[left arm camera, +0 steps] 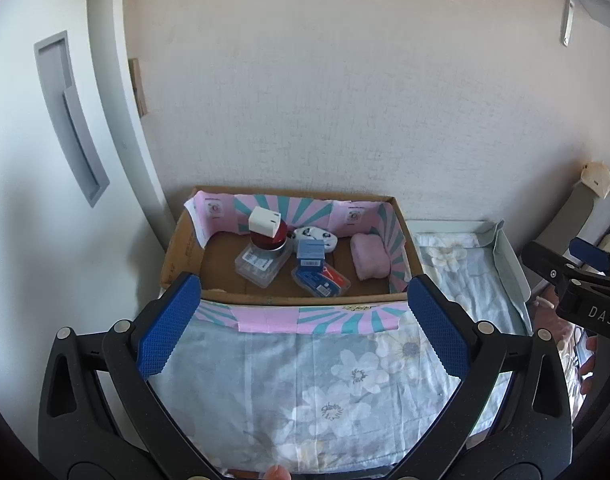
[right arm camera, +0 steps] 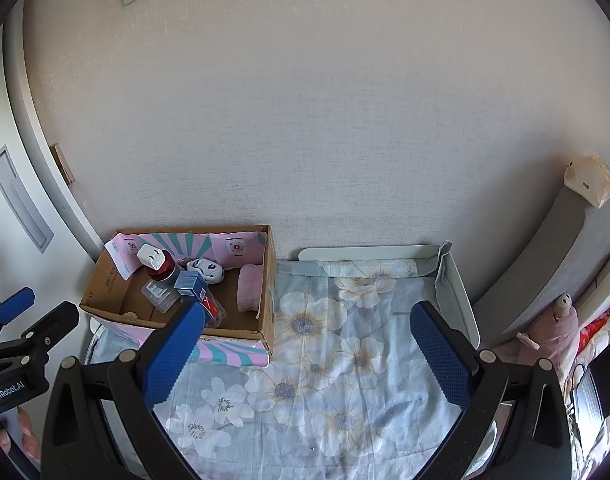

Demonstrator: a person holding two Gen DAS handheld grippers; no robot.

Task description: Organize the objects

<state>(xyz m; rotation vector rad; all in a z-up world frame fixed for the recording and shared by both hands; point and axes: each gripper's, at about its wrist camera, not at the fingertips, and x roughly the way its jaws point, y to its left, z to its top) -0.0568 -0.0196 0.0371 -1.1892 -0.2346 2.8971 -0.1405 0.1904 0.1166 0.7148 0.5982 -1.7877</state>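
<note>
Cardboard box (left arm camera: 185, 248) sits at the far left corner of the table, against the textured wall (left arm camera: 345, 100), flaps lined with pink-and-teal striped paper. A floral cloth (left arm camera: 305, 380) covers the tabletop; a white raised rim (right arm camera: 461, 300) shows along the far and right edges.

Inside the box, left to right: a clear plastic case (left arm camera: 259, 266) lying flat, with a red-lidded jar (left arm camera: 269, 242) on it and a white cube-shaped charger (left arm camera: 264, 222) perched on top of the jar. Next, a small blue carton (left arm camera: 311, 255) stands upright, resting on a flat blue-and-red pack (left arm camera: 323, 280) tilted toward the front wall. Behind the carton, a white item with black markings (left arm camera: 315, 236); what it is cannot be told. At the right end, a rolled pink towel (left arm camera: 369, 258) lies against the side wall.

Left gripper (left arm camera: 305, 320) hovers over the cloth just in front of the box, blue pads spread wide, nothing between them. Right gripper (right arm camera: 309, 354) hangs over the bare cloth to the right of the box, fingers likewise wide apart and empty. Each gripper shows at the edge of the other's view.

A pink plush toy (right arm camera: 553, 332) lies off the table's right side.
</note>
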